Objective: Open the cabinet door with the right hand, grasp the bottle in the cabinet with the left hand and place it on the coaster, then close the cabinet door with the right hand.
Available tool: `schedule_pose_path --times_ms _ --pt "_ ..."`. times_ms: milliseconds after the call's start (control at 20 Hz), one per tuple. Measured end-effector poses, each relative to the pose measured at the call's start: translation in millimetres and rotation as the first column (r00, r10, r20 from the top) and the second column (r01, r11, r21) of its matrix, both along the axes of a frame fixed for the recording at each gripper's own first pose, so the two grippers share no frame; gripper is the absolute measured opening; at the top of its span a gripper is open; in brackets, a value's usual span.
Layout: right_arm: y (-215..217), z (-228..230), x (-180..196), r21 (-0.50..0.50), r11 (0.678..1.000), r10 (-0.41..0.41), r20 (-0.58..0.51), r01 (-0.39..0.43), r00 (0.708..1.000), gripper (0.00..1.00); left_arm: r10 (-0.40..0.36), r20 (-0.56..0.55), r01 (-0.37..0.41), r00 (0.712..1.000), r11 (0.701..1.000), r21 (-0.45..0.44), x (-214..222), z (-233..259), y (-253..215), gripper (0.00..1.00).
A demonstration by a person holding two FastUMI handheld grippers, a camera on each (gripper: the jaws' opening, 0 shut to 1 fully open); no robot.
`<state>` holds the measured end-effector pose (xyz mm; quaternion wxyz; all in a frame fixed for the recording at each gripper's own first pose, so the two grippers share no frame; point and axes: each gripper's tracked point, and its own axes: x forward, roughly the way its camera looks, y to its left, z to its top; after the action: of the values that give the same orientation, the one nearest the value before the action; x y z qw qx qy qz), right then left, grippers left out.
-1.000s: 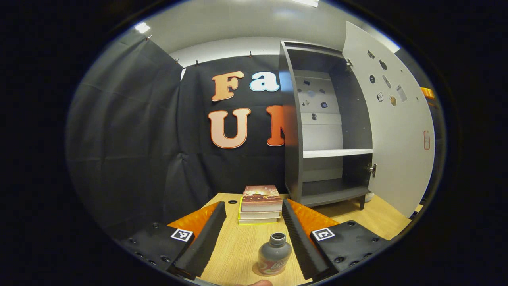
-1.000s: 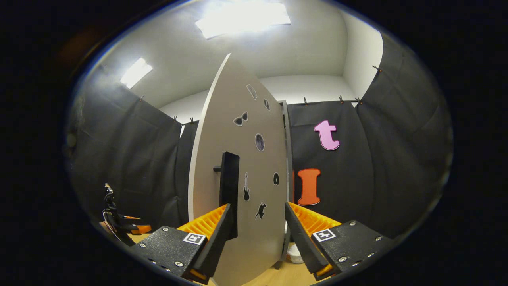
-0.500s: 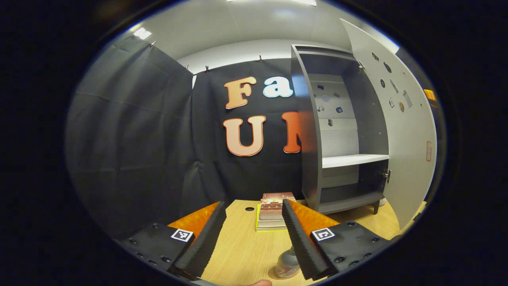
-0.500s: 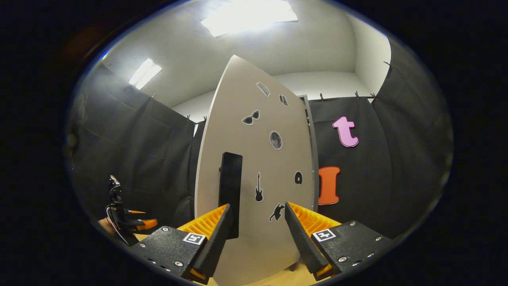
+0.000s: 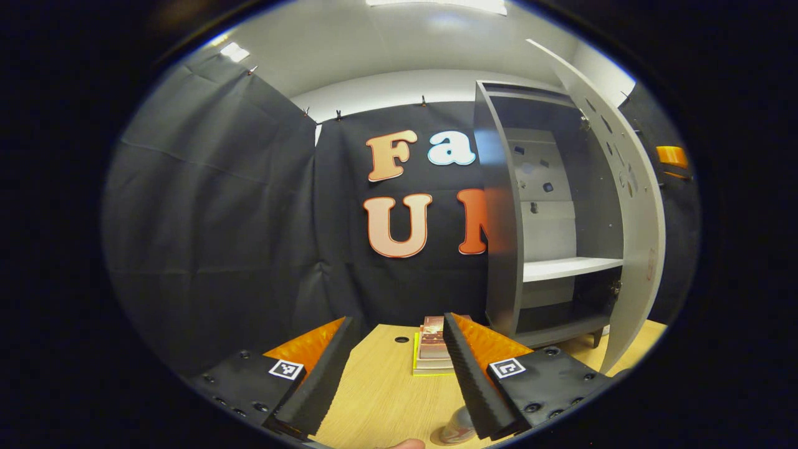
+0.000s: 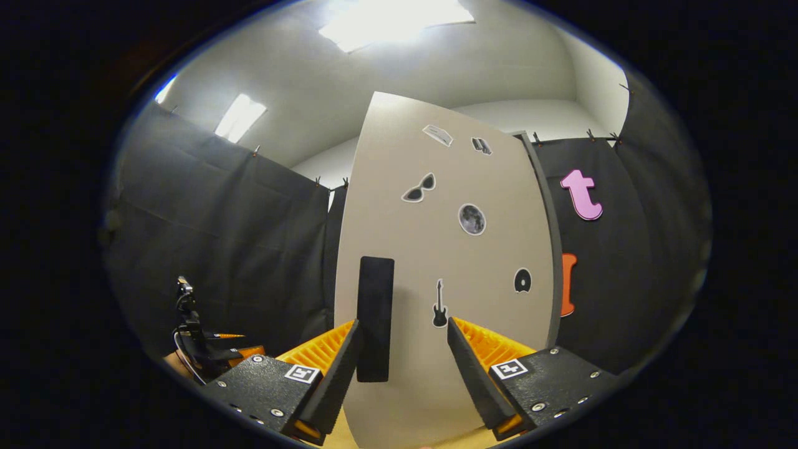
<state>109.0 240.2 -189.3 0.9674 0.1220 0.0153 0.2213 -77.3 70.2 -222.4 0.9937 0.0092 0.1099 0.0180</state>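
The left gripper (image 5: 396,368) is open and holds nothing; the small grey bottle with a red label (image 5: 457,428) stands on the light wooden table (image 5: 380,399) beside its right finger. The right gripper (image 6: 400,368) is open before the half-closed white cabinet door (image 6: 449,249), near its black handle (image 6: 374,318).

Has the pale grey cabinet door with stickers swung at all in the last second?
Yes. The pale grey cabinet door has swung toward the dark grey cabinet, narrowing the opening.

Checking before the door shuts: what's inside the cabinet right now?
The cabinet shows a bare white shelf with a dark, seemingly empty space below; the closing door hides the right part.
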Motion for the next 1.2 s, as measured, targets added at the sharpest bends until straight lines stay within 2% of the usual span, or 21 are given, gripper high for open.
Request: schedule_pose_path --times_ms 50,150,200,250,400,500,600,650,700,800,850,900,950,1200 --pt "2.2 0.9 3.4 -0.008 1.000 0.002 0.006 -0.002 1.000 0.85 -0.005 0.005 0.005 1.000 1.000 0.001 0.6 -0.1 -2.3 0.89" --pt "7.7 2.9 4.6 -0.018 1.000 0.013 0.005 -0.013 1.000 0.85 -0.016 0.016 0.016 1.000 1.000 0.002 2.1 3.7 -4.7 0.93" --pt "9.9 3.5 6.0 -0.026 1.000 0.012 0.001 -0.012 1.000 0.78 -0.018 0.024 0.018 1.000 1.000 0.002 2.6 6.7 -5.0 0.93" --pt "10.5 3.1 6.6 -0.037 0.999 0.007 0.001 -0.007 1.000 0.86 -0.021 0.035 0.021 0.999 1.000 0.001 4.4 10.1 -6.5 0.93" --pt "11.1 -4.6 12.7 -0.066 0.998 -0.017 -0.026 0.015 1.000 0.87 -0.021 0.054 0.021 0.998 1.000 -0.006 9.6 14.5 -7.6 0.89" --pt "18.3 -11.1 15.9 -0.067 0.998 -0.004 -0.065 0.000 0.998 0.87 -0.031 0.041 0.034 0.999 0.995 -0.089 13.6 13.7 -10.5 0.90" --pt "23.0 -19.6 30.5 -0.075 0.997 -0.007 -0.096 0.000 0.995 0.87 -0.004 0.036 0.010 0.999 0.988 -0.151 18.4 17.4 1.1 0.96" --pt "22.6 -23.1 39.1 -0.082 0.997 -0.022 -0.105 0.013 0.994 0.87 0.014 0.035 -0.008 0.999 0.989 -0.148 21.1 19.1 10.1 0.93" --pt "22.5 -25.6 41.0 -0.075 0.997 -0.019 -0.119 0.010 0.993 0.87 0.022 0.036 -0.016 0.999 0.990 -0.141 21.7 20.0 13.6 0.96" --pt "17.7 -29.4 45.7 -0.070 0.997 -0.038 -0.131 0.029 0.991 0.87 0.026 0.046 -0.020 0.999 0.990 -0.140 22.3 26.7 17.8 0.94" --pt "15.6 -30.9 47.3 -0.070 0.997 -0.045 -0.136 0.036 0.990 0.83 0.026 0.048 -0.018 0.999 0.989 -0.145 24.0 29.1 17.7 0.94" --pt "15.3 -33.7 50.4 -0.065 0.997 -0.049 -0.148 0.040 0.988 0.87 0.022 0.046 -0.015 0.999 0.988 -0.151 25.5 30.6 19.0 0.94" --pt "16.0 -35.5 51.5 -0.059 0.998 -0.047 -0.160 0.038 0.986 0.87 0.020 0.047 -0.013 0.999 0.988 -0.154 28.9 34.5 19.4 0.89" --pt "20.6 -38.4 58.6 -0.058 0.998 -0.045 -0.200 0.034 0.979 0.87 0.017 0.080 -0.003 0.997 0.984 -0.177 50.5 61.9 18.7 0.94"
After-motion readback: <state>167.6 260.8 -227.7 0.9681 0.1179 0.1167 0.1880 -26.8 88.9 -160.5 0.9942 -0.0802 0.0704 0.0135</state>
